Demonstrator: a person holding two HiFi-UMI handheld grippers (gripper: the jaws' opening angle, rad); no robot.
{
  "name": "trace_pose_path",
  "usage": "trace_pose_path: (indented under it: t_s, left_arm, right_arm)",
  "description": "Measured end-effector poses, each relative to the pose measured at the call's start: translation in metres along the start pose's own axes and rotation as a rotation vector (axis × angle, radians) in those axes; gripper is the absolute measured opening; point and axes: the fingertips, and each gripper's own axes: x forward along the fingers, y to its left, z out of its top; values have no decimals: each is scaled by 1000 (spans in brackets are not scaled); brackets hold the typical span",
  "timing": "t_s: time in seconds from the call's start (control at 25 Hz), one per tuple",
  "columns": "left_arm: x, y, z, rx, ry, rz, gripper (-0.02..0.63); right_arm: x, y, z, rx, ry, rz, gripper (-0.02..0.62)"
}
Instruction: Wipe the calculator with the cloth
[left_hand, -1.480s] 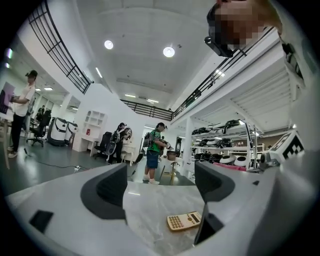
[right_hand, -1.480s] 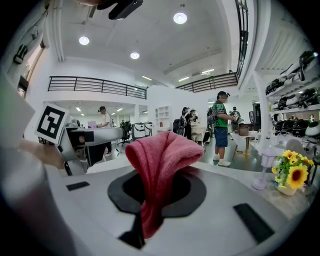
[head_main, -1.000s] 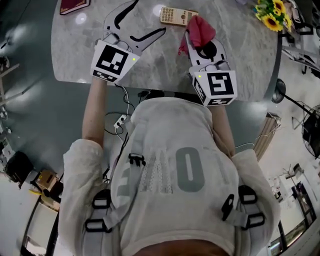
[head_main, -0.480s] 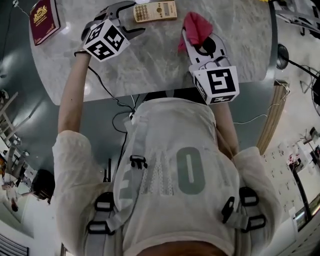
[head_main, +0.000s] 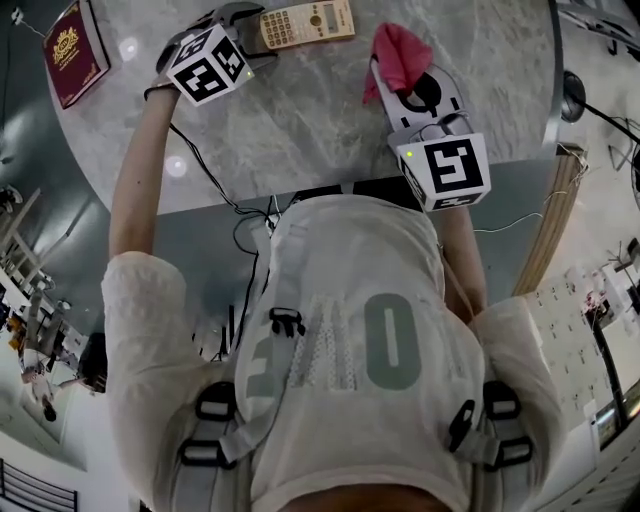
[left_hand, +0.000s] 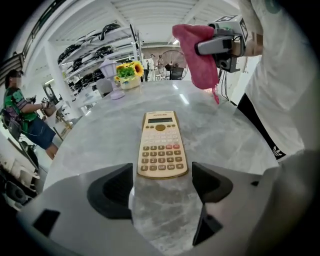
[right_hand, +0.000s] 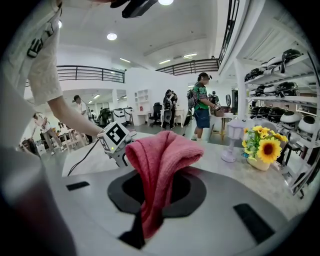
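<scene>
Left tool (left_hand: 162, 185) now at calculator (left_hand: 161, 145) — jaws apart, empty, right tool (right_hand: 156, 192) clamping cloth (right_hand: 162, 152)

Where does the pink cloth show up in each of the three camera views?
Head view: pink knitted cloth top centre-right, pinched in the right claw.
Left gripper view: upper right, hanging from that claw.
Right gripper view: centre, clamped between the jaws.
Shared landmark: the grey marble table, in all three.
</scene>
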Motion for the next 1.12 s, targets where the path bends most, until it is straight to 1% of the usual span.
trace_pose_path:
  t_s: [0.08,0.16,0.32,0.44,0.6,0.68,0.76,0.8,0.84,0.88,0.96,1.04,1.12]
  left_arm:
    - [2,1,-4,-4,11,-17,363]
    - [3,0,-4,-20,7,-39,353]
    - [3,2,-2,-51,-29,-54,336]
    - [3,2,-1,-58,-57,-68,334]
    - [2,2,-2,-63,-83,-65,334]
    - [2,3,-2,-61,-86,-66,334]
    - [3,4,-2,-59,-91,-65,334]
    - [3,4,-2,-58,-96,-65,334]
    - [3,4,-3,-59,-99,-64,334]
    - [3,4,-4,-59,-100,-63,334]
    - [3,3,-6,-62,-105,-63,334]
    - [4,4,-6,-61,-111,-62,333]
    - [4,5,-5,-62,-112,-60,334]
  right_arm:
    - [4,-1,0,-7,7,5,57]
    - [6,-3,-2,-15,17,9,57]
    - [12,-2,-4,-24,37,26,57]
    - [17,-1,-3,-35,44,37,57]
    - [25,2,-2,-52,53,45,57]
    - [29,1,-1,-82,61,48,57]
    - [35,-3,0,-147,85,55,57]
    - [40,-5,-1,-201,109,62,57]
    - [46,-7,-2,-276,144,70,55]
    - [54,-10,-5,-376,190,77,55]
    - [76,-16,-17,-634,303,94,55]
    - [99,-21,-33,-905,426,131,55]
    - [121,-29,-50,-1136,537,176,55]
